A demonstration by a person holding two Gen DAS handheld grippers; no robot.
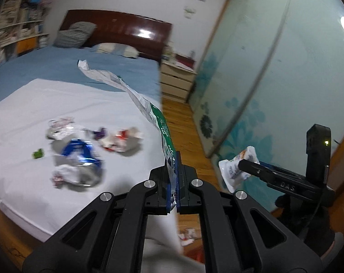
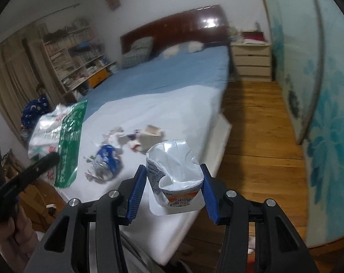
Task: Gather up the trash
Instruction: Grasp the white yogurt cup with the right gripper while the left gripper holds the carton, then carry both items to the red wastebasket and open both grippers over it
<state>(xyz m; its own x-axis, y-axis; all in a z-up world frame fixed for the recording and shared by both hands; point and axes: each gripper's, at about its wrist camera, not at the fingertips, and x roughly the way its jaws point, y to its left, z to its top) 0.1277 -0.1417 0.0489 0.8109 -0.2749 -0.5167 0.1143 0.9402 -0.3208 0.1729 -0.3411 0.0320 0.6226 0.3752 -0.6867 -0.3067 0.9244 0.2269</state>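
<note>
Left gripper (image 1: pixel 173 177) is clamped on a green-and-white plastic bag (image 1: pixel 149 111), and the right gripper (image 2: pixel 175 188) pinches a crushed yogurt cup (image 2: pixel 174 170) between its pads. Ahead and left of both, a flattened blue can (image 2: pixel 108 159) and crumpled wrappers (image 1: pixel 121 141) lie uncollected on the white sheet (image 2: pixel 172 111), so most trash looks left.

Left gripper (image 1: pixel 173 177) clamped tight, right gripper (image 2: pixel 174 192) half-spread, gripping.

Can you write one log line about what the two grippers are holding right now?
left gripper: shut on green-and-white plastic bag | right gripper: shut on crumpled white foil pouch | bed: wrappers remain
</note>
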